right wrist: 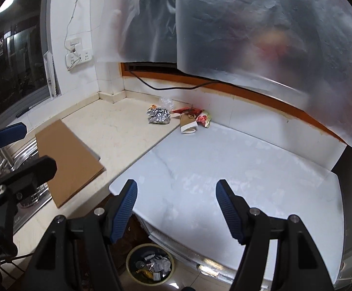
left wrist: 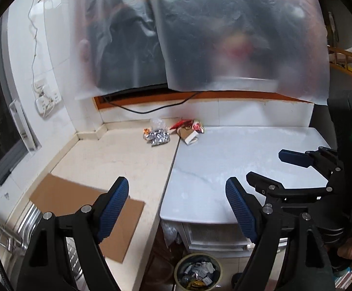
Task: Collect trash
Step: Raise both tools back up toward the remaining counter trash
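Observation:
A small heap of trash lies at the back of the counter: a crumpled silver foil wrapper (left wrist: 157, 137) (right wrist: 159, 116), a clear plastic scrap (left wrist: 157, 122), a brown and white paper cup on its side (left wrist: 188, 135) (right wrist: 187, 123), and red wrappers (left wrist: 190, 124) (right wrist: 201, 117). On the floor below the counter stands a round bin (left wrist: 197, 272) (right wrist: 150, 264) holding several wrappers. My left gripper (left wrist: 177, 192) is open and empty above the counter's front edge. My right gripper (right wrist: 177, 194) (left wrist: 256, 166) is open and empty too, to the right of the left one. Both are far from the heap.
A brown cardboard sheet (left wrist: 88, 214) (right wrist: 66, 157) lies on the beige counter (left wrist: 117, 157) beside a metal sink (right wrist: 28, 155). To the right is a white surface (left wrist: 236, 152) (right wrist: 224, 165). Frosted plastic sheets (left wrist: 224, 36) hang over the window; a black cable (left wrist: 151, 109) and a wall socket (left wrist: 47, 99) are behind.

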`<state>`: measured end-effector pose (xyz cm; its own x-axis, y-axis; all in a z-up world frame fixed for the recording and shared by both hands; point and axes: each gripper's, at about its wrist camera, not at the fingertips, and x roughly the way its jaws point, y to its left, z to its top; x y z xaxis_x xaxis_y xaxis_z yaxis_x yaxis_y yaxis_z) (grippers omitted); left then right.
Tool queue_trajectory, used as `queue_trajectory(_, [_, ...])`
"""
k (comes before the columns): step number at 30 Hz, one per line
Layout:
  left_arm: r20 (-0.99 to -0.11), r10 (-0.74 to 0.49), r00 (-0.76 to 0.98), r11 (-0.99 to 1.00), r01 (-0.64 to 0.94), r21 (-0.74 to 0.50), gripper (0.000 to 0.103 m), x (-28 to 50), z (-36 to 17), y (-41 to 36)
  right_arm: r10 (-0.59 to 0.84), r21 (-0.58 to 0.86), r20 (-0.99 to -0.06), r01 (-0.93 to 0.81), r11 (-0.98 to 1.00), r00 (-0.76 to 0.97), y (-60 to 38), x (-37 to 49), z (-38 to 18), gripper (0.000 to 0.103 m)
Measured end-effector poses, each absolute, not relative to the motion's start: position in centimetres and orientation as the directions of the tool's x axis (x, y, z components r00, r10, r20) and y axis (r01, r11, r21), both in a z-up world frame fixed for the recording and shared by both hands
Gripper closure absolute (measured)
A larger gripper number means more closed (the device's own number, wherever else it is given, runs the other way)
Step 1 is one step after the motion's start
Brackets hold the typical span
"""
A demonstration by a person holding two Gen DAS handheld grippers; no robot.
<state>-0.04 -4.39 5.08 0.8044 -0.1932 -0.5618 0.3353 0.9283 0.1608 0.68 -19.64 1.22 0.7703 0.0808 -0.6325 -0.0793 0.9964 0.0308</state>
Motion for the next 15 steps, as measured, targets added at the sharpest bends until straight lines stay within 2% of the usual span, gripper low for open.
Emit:
queue_trajectory(9, [-0.600, -0.115, 0.792, 0.956, 0.252, 0.150, 0.022, 8.1, 4.6, -6.5, 0.193, 0.121, -0.645, -0.151, 0.981, 0.740, -22.1, 7.4, 0.7, 0.035])
queue_trajectory(15, [-0.681, -0.065, 0.729, 0.973, 0.197, 0.118, 0.022, 16.1, 2.5, -6.8, 0.252, 0.146, -0.689, -0.211, 0.967, 0.680, -23.4, 14.8, -1.6, 0.035])
